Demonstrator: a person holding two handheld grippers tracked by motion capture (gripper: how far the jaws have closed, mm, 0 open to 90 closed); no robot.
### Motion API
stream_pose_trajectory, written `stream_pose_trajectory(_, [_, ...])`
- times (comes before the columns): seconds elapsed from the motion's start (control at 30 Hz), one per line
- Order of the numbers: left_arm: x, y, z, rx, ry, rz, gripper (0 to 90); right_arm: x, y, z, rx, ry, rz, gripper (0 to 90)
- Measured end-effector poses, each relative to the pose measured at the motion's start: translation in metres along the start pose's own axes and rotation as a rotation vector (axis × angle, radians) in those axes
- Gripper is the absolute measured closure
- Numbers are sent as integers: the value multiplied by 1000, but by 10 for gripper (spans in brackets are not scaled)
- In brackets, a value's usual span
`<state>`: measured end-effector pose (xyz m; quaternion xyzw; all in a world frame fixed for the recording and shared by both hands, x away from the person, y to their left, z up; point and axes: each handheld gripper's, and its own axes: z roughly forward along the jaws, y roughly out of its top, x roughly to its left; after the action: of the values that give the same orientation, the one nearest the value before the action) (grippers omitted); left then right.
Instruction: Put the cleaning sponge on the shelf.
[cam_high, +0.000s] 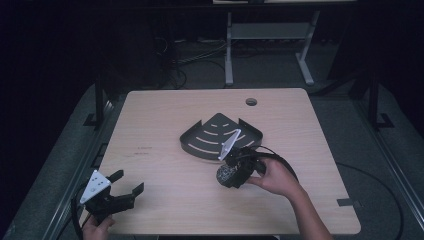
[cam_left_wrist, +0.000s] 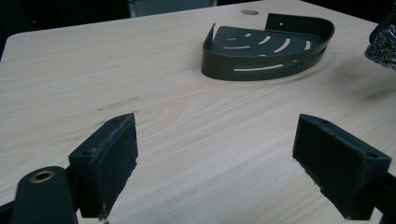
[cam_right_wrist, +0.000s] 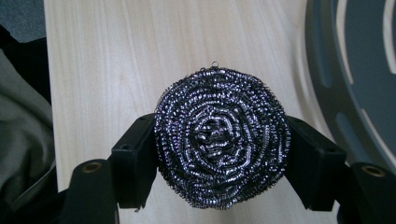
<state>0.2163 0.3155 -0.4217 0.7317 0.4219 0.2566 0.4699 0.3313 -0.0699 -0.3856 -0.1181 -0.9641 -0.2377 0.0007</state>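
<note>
Scourer (cam_high: 223, 173) just before tray (cam_high: 202, 140)

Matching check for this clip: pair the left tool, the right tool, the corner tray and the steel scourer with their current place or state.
1. left tool
2. right tool
3. corner tray
4. steel scourer

A. clamped between two black jaws
B. open, holding nothing
C. lying on the table, nothing in it
D. shut on the scourer

Pairs: 1-B, 2-D, 3-C, 4-A

Silvery coiled scourer (cam_right_wrist: 220, 140), dark grey slotted tray (cam_high: 200, 142), pale woodgrain table (cam_high: 160, 120)
</note>
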Motion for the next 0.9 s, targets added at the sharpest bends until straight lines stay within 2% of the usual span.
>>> stream_pose_trajectory(0.43, [-2, 0, 1, 6, -4, 13, 132, -13, 14, -7, 3, 1, -3, 321])
stream_pose_trajectory(0.9, [-1, 1, 0, 3, 6, 6, 132, -22, 29, -8, 9, 0, -13, 320])
